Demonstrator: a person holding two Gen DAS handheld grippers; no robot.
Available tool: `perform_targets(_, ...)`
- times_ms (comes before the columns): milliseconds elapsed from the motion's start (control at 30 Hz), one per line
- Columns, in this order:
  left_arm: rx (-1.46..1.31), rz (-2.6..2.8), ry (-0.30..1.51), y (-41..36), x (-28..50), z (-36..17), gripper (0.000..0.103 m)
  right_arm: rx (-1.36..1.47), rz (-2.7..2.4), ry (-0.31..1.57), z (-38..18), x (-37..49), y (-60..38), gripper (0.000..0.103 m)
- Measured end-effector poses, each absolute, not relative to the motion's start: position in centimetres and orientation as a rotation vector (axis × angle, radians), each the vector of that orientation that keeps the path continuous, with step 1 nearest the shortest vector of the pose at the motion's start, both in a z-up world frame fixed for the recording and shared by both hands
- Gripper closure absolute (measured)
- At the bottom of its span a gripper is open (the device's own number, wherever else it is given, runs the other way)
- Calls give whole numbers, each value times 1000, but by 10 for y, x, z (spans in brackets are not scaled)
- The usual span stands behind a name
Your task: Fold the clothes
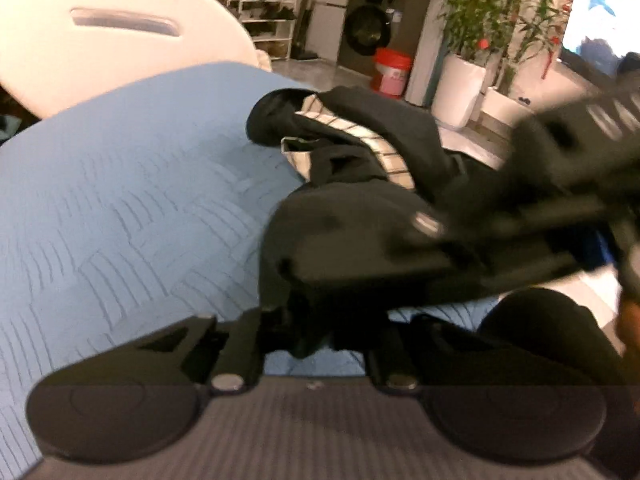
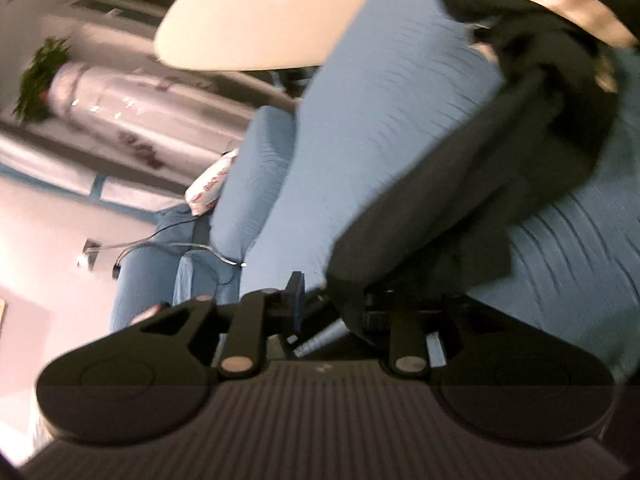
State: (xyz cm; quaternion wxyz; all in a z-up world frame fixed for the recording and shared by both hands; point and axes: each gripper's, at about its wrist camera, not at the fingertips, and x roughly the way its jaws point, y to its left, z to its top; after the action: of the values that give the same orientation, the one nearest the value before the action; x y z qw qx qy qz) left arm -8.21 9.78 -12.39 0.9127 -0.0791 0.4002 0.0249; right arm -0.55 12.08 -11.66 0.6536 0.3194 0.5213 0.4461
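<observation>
A crumpled black garment (image 1: 380,128) with a white checked lining lies on the blue textured bed cover (image 1: 120,200). At the bottom of the left wrist view my left gripper (image 1: 316,320) is shut on a fold of the garment's black cloth. My right gripper (image 1: 296,256) reaches in from the right, blurred, just above that fold. In the tilted right wrist view my right gripper (image 2: 328,304) has its fingers apart with nothing seen between them. Close in front of it is the left gripper (image 2: 536,80), pinching the garment (image 2: 560,40) over the bed cover (image 2: 380,120).
A white rounded board with a slot (image 1: 100,40) stands at the bed's far end. Beyond the bed are potted plants (image 1: 472,20), a red bucket (image 1: 392,72), a washing machine (image 1: 368,32) and shelves (image 1: 264,12). Blue pillows (image 2: 256,160) and a white bag (image 2: 208,188) lie beside the bed.
</observation>
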Motion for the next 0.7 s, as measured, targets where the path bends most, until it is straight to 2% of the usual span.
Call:
perform_targets(100,-193,121,869,112,-81,-134,94,733,1016,1170,-120,-10,108,66)
perform_targets(200,-198,180,904,130,-81,-145,81,661,1009,1116,-115,-14,101,64)
perform_targets(233,-183,198,906,140,-80,-150,69,618,1005,1075,-111,-15,95,63)
perform_targets(300,-135,219,883,155,-81,-155,59,526,980,1006,-106,-15,81,63)
perform_targets(333,-103,231,864,163,-83,-159,46,481,968,979,-104,-14,77,63)
perform_targets(367,-83,246,850,165,-90,-163,24,454,962,957,-104,-13,75,63)
perform_targets(433,-61,357,834,186,-94,-179,0,427,958,930,-106,-9,75,63)
perform_targets(500,-191,390,879,207,-98,-199,0,437,962,935,-113,-5,77,63)
perform_targets(567,-198,379,810,209,-108,-200,0,455,970,959,-123,-3,78,57)
perform_targets(633,-132,380,740,201,-122,-206,0,458,960,1041,-140,-1,82,43)
perform_targets(700,-131,388,724,200,-126,-207,0,458,947,1131,-157,2,87,42)
